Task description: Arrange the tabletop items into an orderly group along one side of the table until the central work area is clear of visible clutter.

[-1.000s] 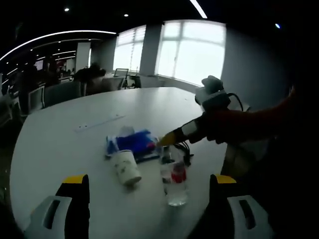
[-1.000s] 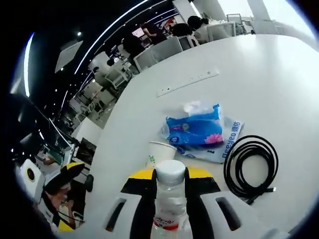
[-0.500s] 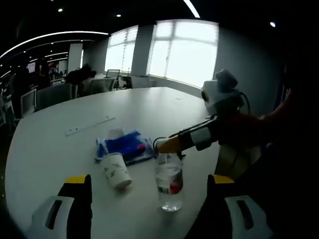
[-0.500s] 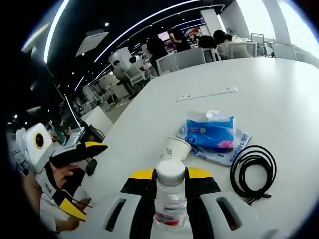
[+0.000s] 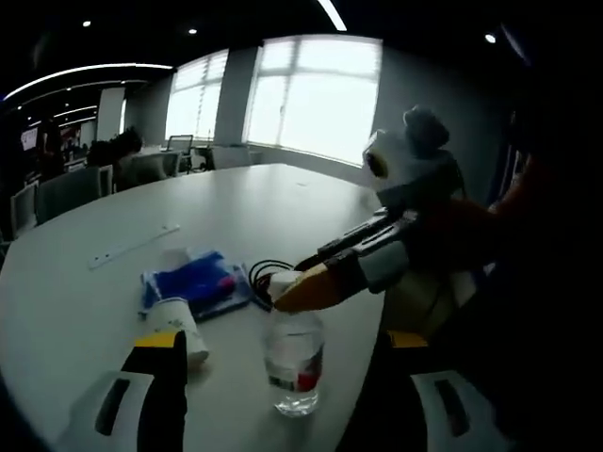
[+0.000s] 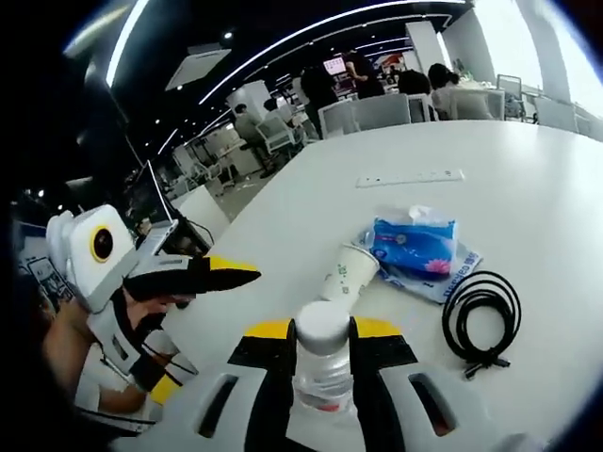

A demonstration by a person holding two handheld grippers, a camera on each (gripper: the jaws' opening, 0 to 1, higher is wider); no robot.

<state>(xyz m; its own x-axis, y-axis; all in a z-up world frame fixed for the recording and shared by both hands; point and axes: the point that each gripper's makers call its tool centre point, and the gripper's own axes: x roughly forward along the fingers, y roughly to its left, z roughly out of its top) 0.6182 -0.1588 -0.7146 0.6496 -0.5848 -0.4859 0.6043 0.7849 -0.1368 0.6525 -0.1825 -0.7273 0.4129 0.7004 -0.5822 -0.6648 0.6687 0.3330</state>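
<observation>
A clear water bottle (image 6: 322, 377) with a white cap and red label stands upright between my right gripper's (image 6: 322, 330) jaws, which are shut on its neck. In the left gripper view the same bottle (image 5: 294, 363) is near the table's front edge, and the right gripper (image 5: 300, 292) reaches in from the right. My left gripper (image 5: 283, 341) is open, its jaws wide on either side of the bottle without touching it. A paper cup (image 6: 349, 273) lies on its side next to a blue tissue pack (image 6: 412, 247). A coiled black cable (image 6: 480, 315) lies to their right.
The round white table (image 6: 528, 160) carries a long white power strip (image 6: 410, 178) farther back. Office chairs and seated people are beyond the table's far edge. My left gripper (image 6: 203, 330) shows at the table's left edge, with a person's hand under it.
Both views have swung. The right gripper stays shut on the bottle and has drawn back from the cup and tissue pack. The left gripper has come closer in the right gripper view.
</observation>
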